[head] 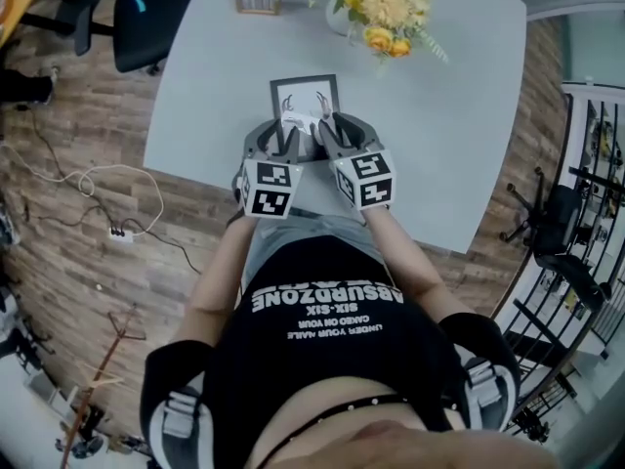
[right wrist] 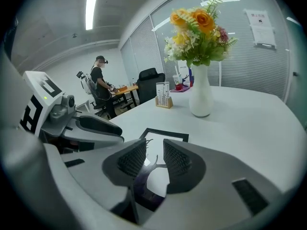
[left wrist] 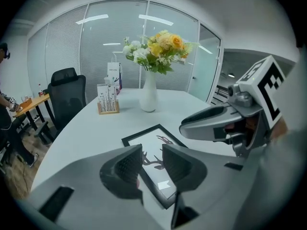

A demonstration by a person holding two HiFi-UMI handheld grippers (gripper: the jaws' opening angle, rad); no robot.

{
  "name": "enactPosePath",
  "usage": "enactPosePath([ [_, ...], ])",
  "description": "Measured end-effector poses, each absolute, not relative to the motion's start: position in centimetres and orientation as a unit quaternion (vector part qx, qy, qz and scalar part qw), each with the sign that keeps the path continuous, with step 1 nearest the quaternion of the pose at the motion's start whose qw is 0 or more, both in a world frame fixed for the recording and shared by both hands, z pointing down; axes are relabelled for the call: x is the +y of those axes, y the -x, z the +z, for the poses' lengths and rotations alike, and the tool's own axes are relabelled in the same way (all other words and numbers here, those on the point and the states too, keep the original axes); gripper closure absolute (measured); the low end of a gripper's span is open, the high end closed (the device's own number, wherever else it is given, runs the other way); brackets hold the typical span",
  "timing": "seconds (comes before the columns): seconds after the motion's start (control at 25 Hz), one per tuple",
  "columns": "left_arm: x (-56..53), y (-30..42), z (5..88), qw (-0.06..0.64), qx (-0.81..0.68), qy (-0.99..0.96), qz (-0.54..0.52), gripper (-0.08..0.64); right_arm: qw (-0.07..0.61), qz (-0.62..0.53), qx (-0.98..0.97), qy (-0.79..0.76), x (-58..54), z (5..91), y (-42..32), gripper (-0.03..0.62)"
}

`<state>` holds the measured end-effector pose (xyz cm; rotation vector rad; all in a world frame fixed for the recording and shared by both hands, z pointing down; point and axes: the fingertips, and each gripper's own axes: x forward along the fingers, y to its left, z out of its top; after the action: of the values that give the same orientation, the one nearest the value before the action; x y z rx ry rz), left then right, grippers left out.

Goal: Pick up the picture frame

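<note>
A black picture frame [head: 305, 98] with a white print of a deer's antlers lies flat on the pale grey table [head: 459, 125]. Both grippers hover side by side over its near edge. My left gripper [head: 284, 130] is open; in the left gripper view the frame [left wrist: 154, 140] shows through the gap between its jaws [left wrist: 152, 163], untouched. My right gripper [head: 329, 125] is open too, and the frame [right wrist: 168, 136] lies below and beyond its jaws [right wrist: 154, 159], with nothing between the pads. Each gripper sees the other beside it: the right gripper [left wrist: 223, 121] and the left gripper [right wrist: 91, 126].
A white vase of yellow and white flowers [head: 386, 3] stands behind the frame, with a small wooden holder [head: 258, 0] to its left. An office chair [head: 146, 18] stands at the table's far left. Cables [head: 107, 198] lie on the floor. A person [right wrist: 98, 83] stands far off.
</note>
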<state>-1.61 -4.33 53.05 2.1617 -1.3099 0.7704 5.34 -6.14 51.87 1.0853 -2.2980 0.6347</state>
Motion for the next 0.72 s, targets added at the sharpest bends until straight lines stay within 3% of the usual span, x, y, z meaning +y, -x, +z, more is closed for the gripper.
enactPosePath([
  [0.72, -4.2, 2.9, 59.1, 0.285, -0.487, -0.755, 0.335, 0.44, 0.318, 0.264, -0.813, -0.409, -6.6, 58.0, -7.8, 0.456],
])
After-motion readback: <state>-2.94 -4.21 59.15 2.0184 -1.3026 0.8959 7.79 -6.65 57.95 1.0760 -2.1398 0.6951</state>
